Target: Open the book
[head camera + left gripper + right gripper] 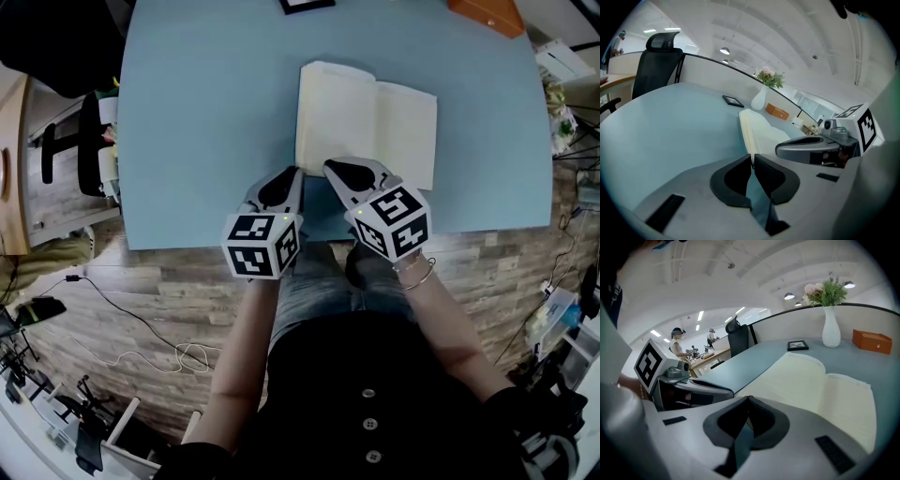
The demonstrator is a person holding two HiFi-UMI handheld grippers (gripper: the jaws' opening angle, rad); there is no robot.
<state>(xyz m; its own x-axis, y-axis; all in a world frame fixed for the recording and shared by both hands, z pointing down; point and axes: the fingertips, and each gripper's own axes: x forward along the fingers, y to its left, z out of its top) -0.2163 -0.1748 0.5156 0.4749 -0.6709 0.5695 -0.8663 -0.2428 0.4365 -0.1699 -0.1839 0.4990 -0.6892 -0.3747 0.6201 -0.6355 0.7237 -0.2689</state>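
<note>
The book (366, 122) lies open on the light blue table (206, 141), showing cream blank pages; it is also seen in the left gripper view (759, 129) and the right gripper view (820, 385). My left gripper (286, 178) (753, 157) hovers at the book's near left corner, jaws shut with nothing between them. My right gripper (337, 171) (749, 399) is beside it, over the book's near edge, also shut and empty. Each gripper shows in the other's view: the right one (811, 149), the left one (693, 387).
A black picture frame (307, 5) and an orange box (487, 13) sit at the table's far edge, and a white vase with flowers (831, 329) stands there too. The table's near edge (187, 246) is just below the grippers. A black office chair (70, 150) stands to the left.
</note>
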